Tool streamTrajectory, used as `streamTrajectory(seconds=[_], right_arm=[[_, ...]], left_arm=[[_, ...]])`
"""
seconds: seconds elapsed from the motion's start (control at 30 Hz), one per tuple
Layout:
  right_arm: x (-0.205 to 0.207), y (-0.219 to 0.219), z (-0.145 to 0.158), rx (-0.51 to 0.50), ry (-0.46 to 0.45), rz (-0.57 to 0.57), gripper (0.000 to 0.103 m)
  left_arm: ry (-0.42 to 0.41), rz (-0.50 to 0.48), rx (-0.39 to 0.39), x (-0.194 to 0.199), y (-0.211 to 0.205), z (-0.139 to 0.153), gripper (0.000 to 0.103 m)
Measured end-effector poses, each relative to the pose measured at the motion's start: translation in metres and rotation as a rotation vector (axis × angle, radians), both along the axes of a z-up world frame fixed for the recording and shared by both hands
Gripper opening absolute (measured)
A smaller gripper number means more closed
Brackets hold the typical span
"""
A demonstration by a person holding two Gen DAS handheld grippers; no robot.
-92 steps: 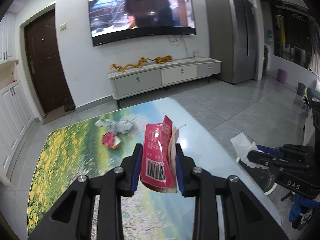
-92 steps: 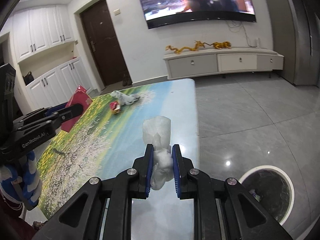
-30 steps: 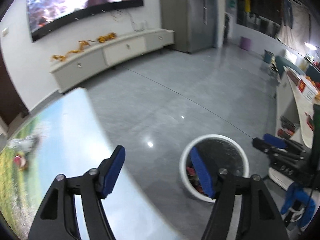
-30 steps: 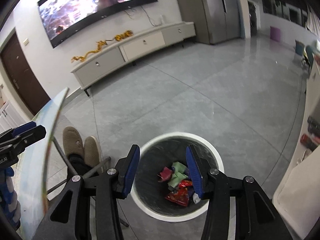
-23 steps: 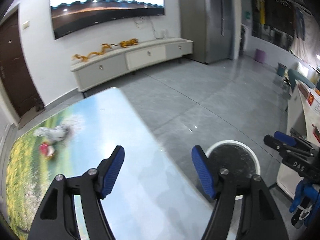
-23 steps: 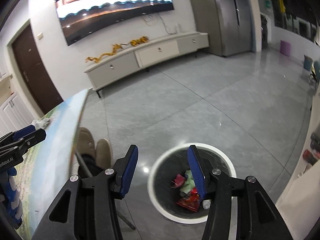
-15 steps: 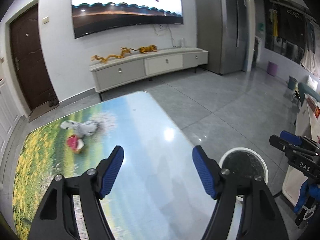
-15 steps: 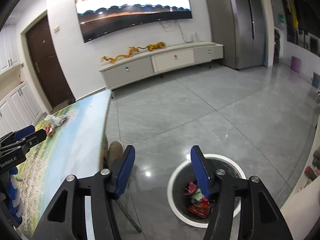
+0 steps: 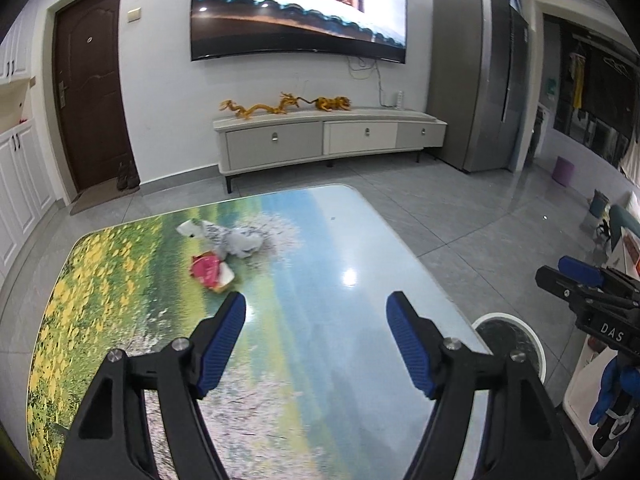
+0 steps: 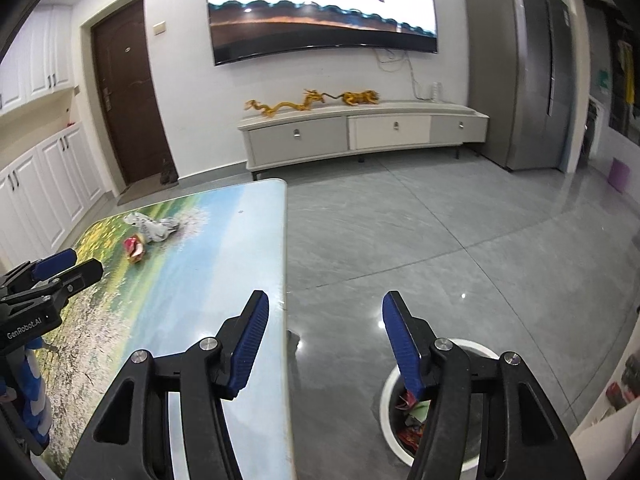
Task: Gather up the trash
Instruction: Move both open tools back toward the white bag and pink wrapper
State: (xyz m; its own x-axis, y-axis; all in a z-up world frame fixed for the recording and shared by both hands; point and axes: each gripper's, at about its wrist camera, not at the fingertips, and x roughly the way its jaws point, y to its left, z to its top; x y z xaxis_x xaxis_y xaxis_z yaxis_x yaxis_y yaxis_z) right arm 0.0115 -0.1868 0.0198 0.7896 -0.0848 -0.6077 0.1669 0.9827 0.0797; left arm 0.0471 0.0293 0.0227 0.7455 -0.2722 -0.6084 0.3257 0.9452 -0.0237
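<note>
Both empty: left gripper (image 9: 316, 340) and right gripper (image 10: 322, 344) gape; upper-left crumpled wrappers (image 9: 224, 254) touch, so one pinch may scatter them.

Bright even indoor light, ceiling glare on glossy table (image 9: 350, 276), fisheye-bent dark corners, trash perhaps slightly blurred

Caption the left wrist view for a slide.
Open left gripper above table, facing red wrapper and crumpled bag.
</note>
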Motion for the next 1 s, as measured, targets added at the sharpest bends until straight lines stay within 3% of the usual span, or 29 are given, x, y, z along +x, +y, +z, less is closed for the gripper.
streamTrajectory(seconds=[0.37,0.67,1.0], right_arm=[[0.047,0.042,-0.001,-0.015,0.028,0.102,0.058],[0.090,0.060,-0.014,0.006,0.058,0.190,0.058],[0.163,0.095,-0.019,0.051,0.049,0.318,0.058]], left_arm=[[0.067,0.077,-0.023,0.033,0.046,-0.020,0.071],[0.139,0.071,-0.125,0.068,0.101,-0.041,0.071],[0.223,0.042,-0.111,0.134,0.085,-0.065,0.071]])
